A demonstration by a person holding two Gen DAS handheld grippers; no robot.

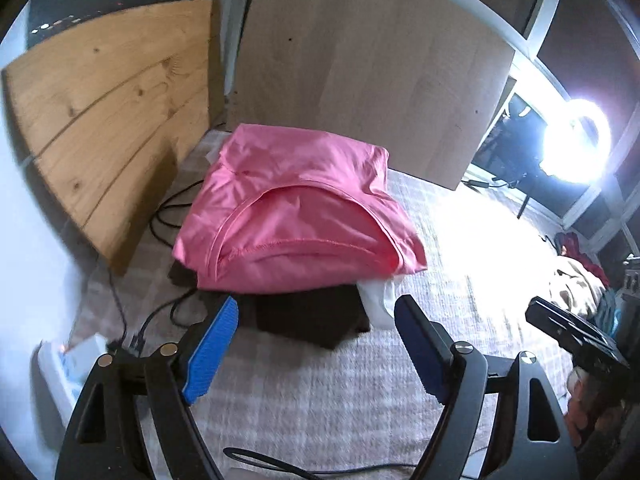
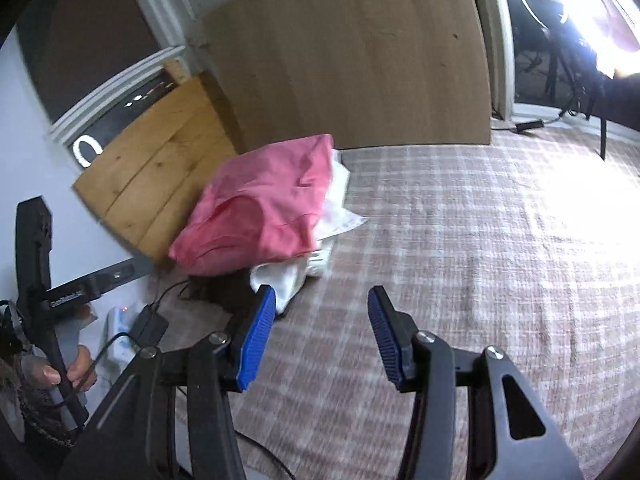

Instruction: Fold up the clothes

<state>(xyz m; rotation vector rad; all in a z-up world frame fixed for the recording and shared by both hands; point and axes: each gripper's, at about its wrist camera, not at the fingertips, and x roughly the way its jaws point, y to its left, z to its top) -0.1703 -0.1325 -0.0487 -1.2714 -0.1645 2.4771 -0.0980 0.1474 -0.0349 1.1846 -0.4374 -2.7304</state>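
Hovering with nothing held, your left tool (image 1: 316, 312) and right tool (image 2: 322, 304) both have their fingers spread wide above the checked bedcover (image 2: 460, 248). The pink garment (image 1: 296, 216) sits folded in the centre of the left view, atop a dark garment (image 1: 308, 316) and a white one (image 2: 332, 208), so you seem between items; next likely means fetching the crumpled clothes (image 1: 576, 280) at that view's right edge. Wooden boards (image 1: 112, 120) lean behind the stack, and a ring light (image 1: 576, 140) glares at the upper right.

- A stack of folded clothes (image 1: 296, 220) lies on the bed cover (image 1: 460, 240) ahead of my left claw (image 1: 316, 344).
- Wooden boards (image 1: 108, 120) lean behind and left of it.
- My right claw (image 2: 322, 336) hangs to its right.
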